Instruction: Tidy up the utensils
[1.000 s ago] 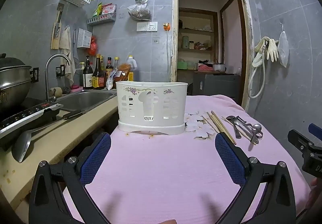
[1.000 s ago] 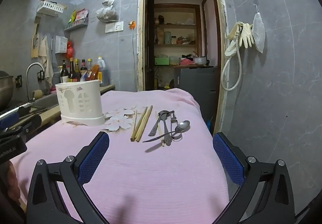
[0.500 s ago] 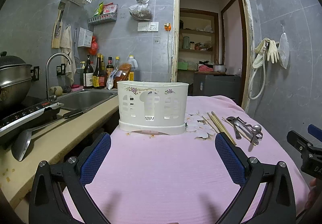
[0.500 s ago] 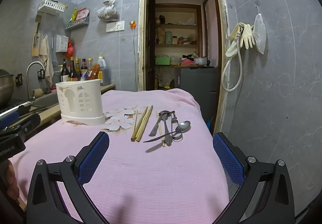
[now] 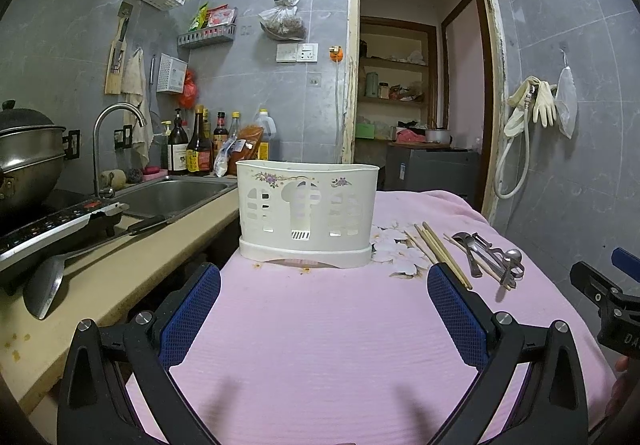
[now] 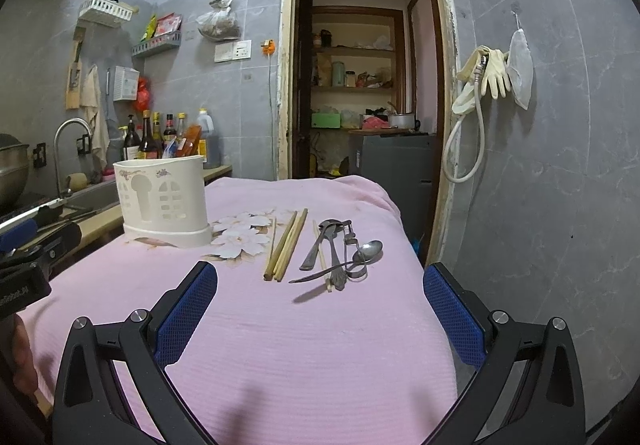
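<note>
A white plastic utensil holder (image 5: 306, 215) stands upright on the pink cloth (image 5: 320, 325); it also shows in the right wrist view (image 6: 162, 203). To its right lie wooden chopsticks (image 6: 286, 245) and a pile of metal spoons and utensils (image 6: 340, 253), seen too in the left wrist view (image 5: 490, 253). My left gripper (image 5: 324, 293) is open and empty, just in front of the holder. My right gripper (image 6: 320, 295) is open and empty, just short of the chopsticks and spoons.
A counter with a sink (image 5: 176, 193), tap, bottles (image 5: 196, 149), an induction cooker (image 5: 48, 221), a steel pot (image 5: 28, 157) and a ladle (image 5: 44, 287) runs along the left. A doorway (image 6: 360, 85) lies behind the table. The table's right edge drops off near the wall.
Both grippers have drifted very slightly; the view barely shifts. Nothing was picked up or moved.
</note>
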`<state>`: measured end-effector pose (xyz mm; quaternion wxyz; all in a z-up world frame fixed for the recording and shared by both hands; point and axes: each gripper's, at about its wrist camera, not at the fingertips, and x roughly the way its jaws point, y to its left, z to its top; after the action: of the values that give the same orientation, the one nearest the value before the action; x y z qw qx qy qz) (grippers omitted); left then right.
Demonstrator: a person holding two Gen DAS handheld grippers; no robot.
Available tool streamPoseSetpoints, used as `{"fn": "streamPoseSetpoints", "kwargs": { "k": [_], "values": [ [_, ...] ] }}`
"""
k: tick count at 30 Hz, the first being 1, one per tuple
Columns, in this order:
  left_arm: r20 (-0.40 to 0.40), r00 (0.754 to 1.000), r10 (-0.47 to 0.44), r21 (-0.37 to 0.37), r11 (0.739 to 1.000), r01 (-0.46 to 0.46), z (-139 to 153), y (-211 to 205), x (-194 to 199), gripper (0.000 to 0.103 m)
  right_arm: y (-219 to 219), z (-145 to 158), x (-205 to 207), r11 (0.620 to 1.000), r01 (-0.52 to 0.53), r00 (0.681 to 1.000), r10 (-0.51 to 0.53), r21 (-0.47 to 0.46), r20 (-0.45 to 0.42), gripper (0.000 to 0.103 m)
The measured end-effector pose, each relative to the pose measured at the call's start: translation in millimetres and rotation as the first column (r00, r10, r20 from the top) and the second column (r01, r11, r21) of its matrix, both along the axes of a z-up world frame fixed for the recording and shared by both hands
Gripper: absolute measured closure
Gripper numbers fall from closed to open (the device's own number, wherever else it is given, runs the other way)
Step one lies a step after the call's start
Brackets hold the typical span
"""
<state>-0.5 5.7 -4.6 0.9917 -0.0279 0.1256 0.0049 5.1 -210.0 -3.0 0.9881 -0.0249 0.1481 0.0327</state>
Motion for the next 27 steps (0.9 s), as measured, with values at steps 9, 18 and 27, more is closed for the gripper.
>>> {"fn": "streamPoseSetpoints", "kwargs": {
  "k": [9,18,27],
  "values": [
    [0.0,1.0,0.0,-0.001,1.0,0.0,0.3,0.9,-0.3,0.001,-0.2,0.3,-0.4,1.0,-0.002,1.0,0.002,-0.003,0.002,0.0],
    [0.001,1.0,0.001,-0.003,1.0,-0.001,0.2,3.1,-0.8,0.001,0.4,1.7,-1.1,1.0,-0.001,1.0,0.001,-0.004,0.002,0.0],
    [0.0,1.0,0.003,-0.004,1.0,-0.003,0.6,5.0,-1.2,0.001,0.8,0.9,-1.0,1.0,-0.003,1.0,0.003,-0.004,-0.001,0.0]
  ]
}}
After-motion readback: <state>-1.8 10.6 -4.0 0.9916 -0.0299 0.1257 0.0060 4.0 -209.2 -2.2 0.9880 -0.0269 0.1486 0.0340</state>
